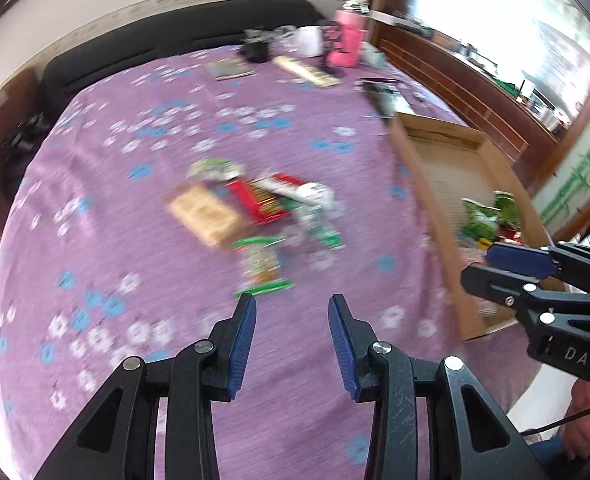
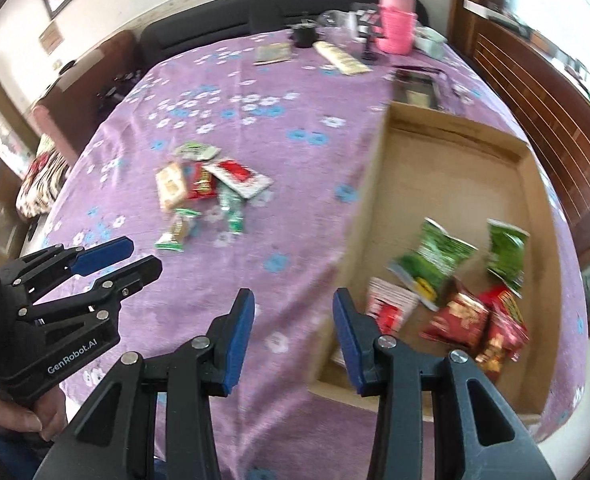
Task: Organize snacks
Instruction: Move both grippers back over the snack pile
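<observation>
A pile of snack packets (image 1: 255,208) lies on the purple flowered tablecloth; it also shows in the right wrist view (image 2: 207,196). A green-ended packet (image 1: 263,266) lies nearest my left gripper (image 1: 292,304), which is open and empty just short of it. A cardboard box (image 2: 531,208) on the right holds green packets (image 2: 435,260) and red packets (image 2: 475,320). My right gripper (image 2: 293,300) is open and empty, over the cloth at the box's left wall. The box shows in the left wrist view (image 1: 427,184).
At the table's far end stand a pink flask (image 2: 397,24), a white mug (image 1: 309,40), a black cup (image 2: 303,36) and flat boxes (image 2: 339,58). A dark tray (image 2: 415,88) lies behind the box. A dark sofa (image 1: 155,36) runs behind the table.
</observation>
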The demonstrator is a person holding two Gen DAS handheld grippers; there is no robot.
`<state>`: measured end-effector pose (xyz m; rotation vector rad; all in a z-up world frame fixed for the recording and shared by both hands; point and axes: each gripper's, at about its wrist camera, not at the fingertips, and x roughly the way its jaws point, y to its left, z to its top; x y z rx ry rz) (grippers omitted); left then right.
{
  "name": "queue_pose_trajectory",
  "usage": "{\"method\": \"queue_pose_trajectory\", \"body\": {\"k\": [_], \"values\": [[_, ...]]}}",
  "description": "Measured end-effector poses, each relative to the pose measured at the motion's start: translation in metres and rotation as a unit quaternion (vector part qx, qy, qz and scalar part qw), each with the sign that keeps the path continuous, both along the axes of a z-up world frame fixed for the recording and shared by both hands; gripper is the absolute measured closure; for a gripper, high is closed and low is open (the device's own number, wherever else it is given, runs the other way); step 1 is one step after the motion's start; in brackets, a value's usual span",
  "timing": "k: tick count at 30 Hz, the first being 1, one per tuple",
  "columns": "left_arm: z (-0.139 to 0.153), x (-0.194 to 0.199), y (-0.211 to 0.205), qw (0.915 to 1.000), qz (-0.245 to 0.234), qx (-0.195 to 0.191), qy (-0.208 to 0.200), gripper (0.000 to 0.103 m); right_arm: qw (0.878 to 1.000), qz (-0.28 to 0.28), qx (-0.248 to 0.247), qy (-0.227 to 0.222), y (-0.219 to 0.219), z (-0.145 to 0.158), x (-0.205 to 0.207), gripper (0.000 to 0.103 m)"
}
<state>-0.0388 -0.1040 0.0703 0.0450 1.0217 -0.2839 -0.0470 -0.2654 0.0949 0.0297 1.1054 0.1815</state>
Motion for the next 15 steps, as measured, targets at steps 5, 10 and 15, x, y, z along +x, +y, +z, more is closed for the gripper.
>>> {"method": "queue_pose_trajectory", "body": {"k": [5, 10, 15], "values": [[-0.006, -0.006, 0.039, 0.9993, 0.037, 0.004, 0.008, 0.064, 0.999, 0.02, 0.03, 0.034, 0.027, -0.012, 0.016, 0.063], [-0.013, -0.013, 0.072, 0.9977, 0.066, 0.005, 0.018, 0.064, 0.994, 0.021, 0.069, 0.084, 0.052, -0.029, 0.041, 0.063], [-0.017, -0.02, 0.097, 0.9962, 0.084, 0.006, 0.023, 0.064, 0.99, 0.015, 0.084, 0.108, 0.08, -0.04, 0.072, 0.063]]}}
